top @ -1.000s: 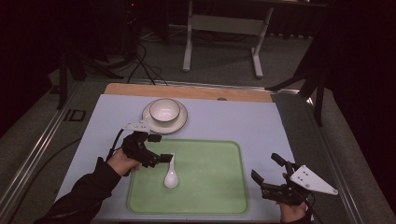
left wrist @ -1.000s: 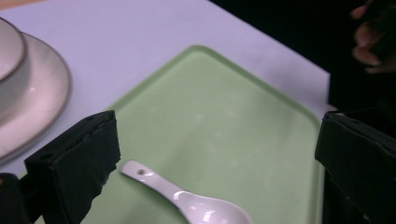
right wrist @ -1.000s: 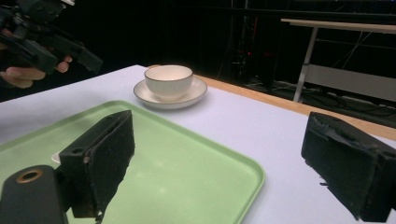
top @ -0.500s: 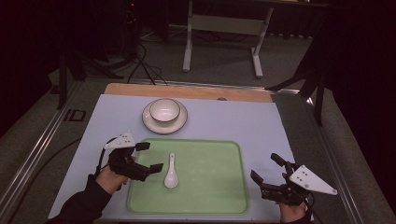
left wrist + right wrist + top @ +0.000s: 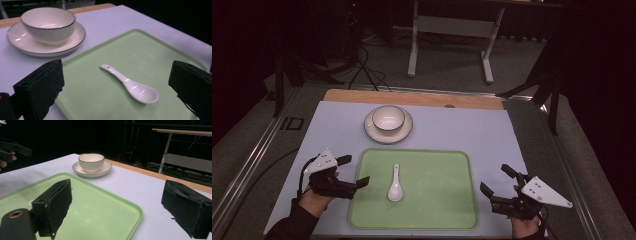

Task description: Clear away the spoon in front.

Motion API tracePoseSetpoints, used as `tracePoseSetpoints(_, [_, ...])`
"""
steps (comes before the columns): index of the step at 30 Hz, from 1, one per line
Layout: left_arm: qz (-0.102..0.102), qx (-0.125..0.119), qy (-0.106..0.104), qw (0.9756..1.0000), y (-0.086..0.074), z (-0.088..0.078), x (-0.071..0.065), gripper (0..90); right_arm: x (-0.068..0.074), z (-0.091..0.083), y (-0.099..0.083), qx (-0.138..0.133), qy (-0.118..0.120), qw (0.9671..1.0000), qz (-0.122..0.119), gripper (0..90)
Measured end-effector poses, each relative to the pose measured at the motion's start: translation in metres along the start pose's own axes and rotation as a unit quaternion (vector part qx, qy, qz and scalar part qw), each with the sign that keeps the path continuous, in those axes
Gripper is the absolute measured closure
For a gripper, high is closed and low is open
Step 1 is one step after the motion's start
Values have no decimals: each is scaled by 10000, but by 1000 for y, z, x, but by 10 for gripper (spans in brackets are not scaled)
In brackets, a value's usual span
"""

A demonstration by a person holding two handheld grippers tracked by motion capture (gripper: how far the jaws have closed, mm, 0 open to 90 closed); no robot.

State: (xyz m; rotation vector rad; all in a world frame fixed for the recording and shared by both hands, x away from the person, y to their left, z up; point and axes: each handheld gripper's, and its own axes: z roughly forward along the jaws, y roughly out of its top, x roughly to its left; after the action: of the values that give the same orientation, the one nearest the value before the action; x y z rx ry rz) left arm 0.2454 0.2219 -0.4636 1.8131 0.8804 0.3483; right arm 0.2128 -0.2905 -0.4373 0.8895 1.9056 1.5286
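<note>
A white ceramic spoon lies on the green tray, bowl end toward me. My left gripper hovers at the tray's left edge, open, with nothing between its jaws. In the left gripper view the spoon rests on the tray ahead of that gripper, untouched. My right gripper stands open and empty by the tray's right edge. A white bowl sits on a saucer beyond the tray.
The tray lies on a pale blue mat with a wooden strip along the far side. In the right gripper view the bowl stands past the tray, and the other hand's gripper shows at top left.
My left gripper has drawn back from the spoon, to the left and toward the near edge. The spoon has stayed lying on the tray. The right gripper has not moved.
</note>
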Motion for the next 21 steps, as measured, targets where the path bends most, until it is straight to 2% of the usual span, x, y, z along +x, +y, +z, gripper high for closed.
tracePoseSetpoints(6, [-250, -104, 166, 9995, -12, -7, 3, 3, 0, 0, 0, -1, -10, 10000, -11, 95])
tracePoseSetpoints(11, [-159, -123, 284, 9994, -18, -10, 2, 3, -1, 1, -1, 16, -1, 10000, -8, 95])
tracePoseSetpoints(16, [-195, -165, 238, 9994, -22, -9, 2, 3, -1, 1, -1, 47, 2, 10000, -2, 95])
tracePoseSetpoints(17, [-190, -177, 245, 9994, -22, -8, 2, 3, -1, 1, -1, 47, 2, 10000, -2, 95])
tracePoseSetpoints(18, [-154, -170, 339, 9992, -23, -6, 3, 3, -1, 1, -1, 54, 20, 10000, 9, 95])
tracePoseSetpoints(21, [-180, -174, 318, 9992, -23, -4, 3, 3, -2, 1, -2, 68, 50, 10000, 32, 95])
